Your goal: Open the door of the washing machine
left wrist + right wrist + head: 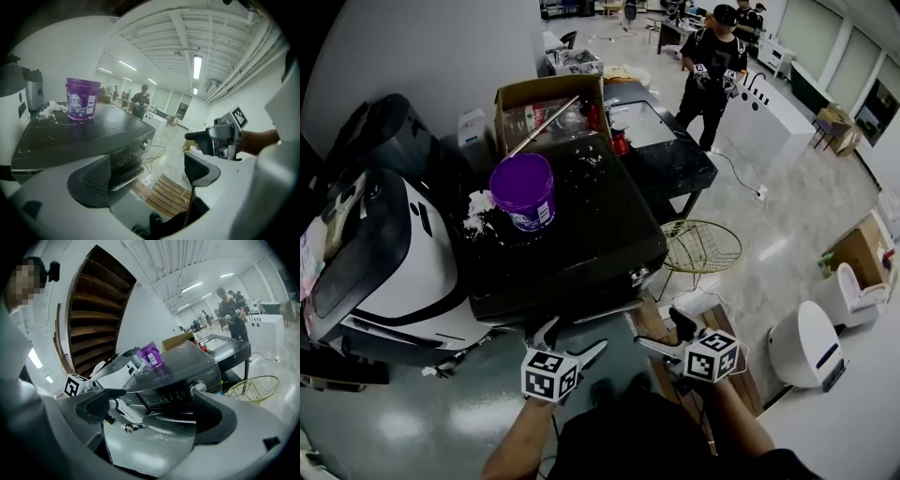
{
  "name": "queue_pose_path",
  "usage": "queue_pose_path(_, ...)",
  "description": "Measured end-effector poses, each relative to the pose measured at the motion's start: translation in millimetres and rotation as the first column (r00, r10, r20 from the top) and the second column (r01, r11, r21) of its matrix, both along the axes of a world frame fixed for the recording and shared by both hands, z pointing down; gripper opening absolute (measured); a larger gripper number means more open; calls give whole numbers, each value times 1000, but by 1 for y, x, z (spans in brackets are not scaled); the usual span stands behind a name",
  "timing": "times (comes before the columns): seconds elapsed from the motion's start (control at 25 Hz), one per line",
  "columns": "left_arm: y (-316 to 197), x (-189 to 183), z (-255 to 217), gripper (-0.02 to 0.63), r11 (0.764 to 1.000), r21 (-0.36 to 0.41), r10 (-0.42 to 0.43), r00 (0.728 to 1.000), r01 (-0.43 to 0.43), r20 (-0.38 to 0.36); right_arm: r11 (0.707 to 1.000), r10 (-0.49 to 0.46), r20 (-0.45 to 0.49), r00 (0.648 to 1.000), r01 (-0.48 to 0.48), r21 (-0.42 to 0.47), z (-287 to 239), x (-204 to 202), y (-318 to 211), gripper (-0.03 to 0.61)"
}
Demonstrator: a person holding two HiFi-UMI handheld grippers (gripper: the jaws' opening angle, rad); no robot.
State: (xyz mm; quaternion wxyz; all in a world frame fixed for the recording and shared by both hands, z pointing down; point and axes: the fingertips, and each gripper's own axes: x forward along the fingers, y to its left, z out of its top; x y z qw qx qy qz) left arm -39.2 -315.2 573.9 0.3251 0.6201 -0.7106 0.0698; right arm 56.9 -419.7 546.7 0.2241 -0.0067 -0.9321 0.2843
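Approach is the step in hand. Both tools hang low in the head view, just in front of the washer (572,225), whose dark top fills the middle of that frame with a purple tub (523,190) on it. The left gripper (146,173) has its jaws spread with nothing between them, only the washer's front corner and the floor beyond. The right gripper (154,405) is likewise spread and empty, and it looks at the control panel and its knob (198,388).

The door sits on the front face, below that panel. A dark curved rim (168,420) at mid-frame in the right gripper view is probably its upper edge. No handle shows, and I cannot tell which side the hinge is on.

Neither tool touches the washer, so the next move likely calls for dropping one gripper to the door's edge, finding the catch or recess, closing on it and pulling out toward the person.

A white machine (403,262) stands close at left. A wire basket (701,246) and a slatted board (164,194) lie at right. Floor straight in front looks open enough for the swing.
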Motion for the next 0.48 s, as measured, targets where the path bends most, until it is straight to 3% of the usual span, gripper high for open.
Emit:
queue_pose_path(0.28,17,-12,16,517,999,-10,-37,999,37,-31,996,-73,-41,996,75,54,8,-23,11,555)
queue_pose_path(0.48,24,-25,36,515,994,-65,-86,995,83,-46,987,-137,-63,989,142,78,41,-36,12,551)
